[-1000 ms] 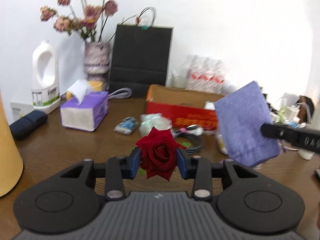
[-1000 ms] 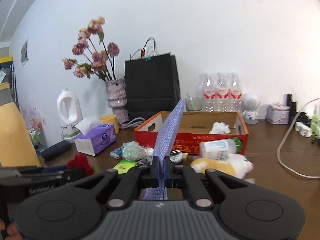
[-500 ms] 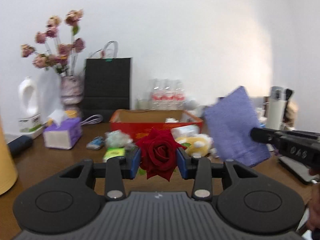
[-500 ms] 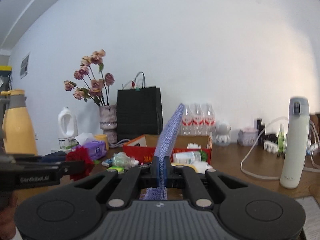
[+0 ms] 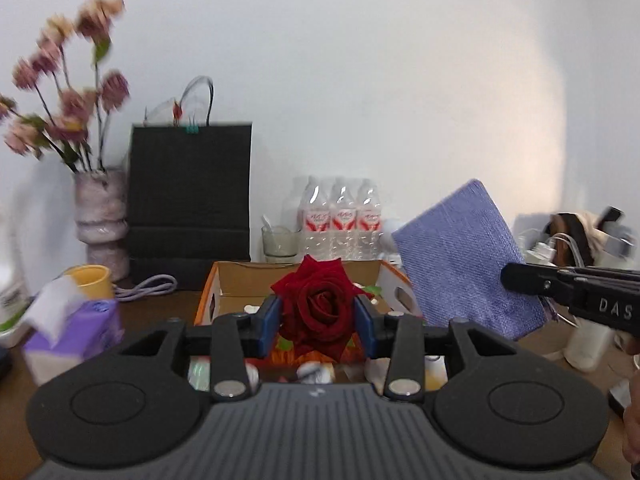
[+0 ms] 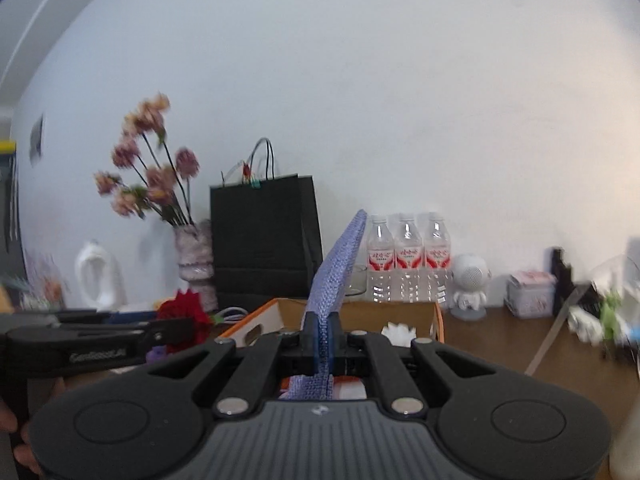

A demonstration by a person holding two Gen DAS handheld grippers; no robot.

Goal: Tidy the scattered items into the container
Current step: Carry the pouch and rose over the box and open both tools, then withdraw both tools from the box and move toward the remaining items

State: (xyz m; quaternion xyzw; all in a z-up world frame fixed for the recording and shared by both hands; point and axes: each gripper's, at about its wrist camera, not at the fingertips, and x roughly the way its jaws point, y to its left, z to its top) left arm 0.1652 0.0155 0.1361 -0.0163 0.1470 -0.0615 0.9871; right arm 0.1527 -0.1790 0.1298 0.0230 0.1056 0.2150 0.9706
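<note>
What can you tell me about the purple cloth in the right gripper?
The purple cloth is a flat, woven-looking rectangle, lavender-blue and stiff enough to stand up. The right gripper is shut on its lower edge, so it rises tilted, edge-on in the right wrist view. It hangs in the air in front of the cardboard box. Only the blue pads visibly touch it.

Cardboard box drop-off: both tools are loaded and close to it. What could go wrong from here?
1. The left tool grips the red rose by the bloom; the squeeze may crush petals, or they may snag on release.
2. The right tool pinches the purple cloth at one edge. It stands up floppy and could drape over the cardboard box wall instead of landing inside.
3. Both tools head for one box; they could collide above it.
</note>
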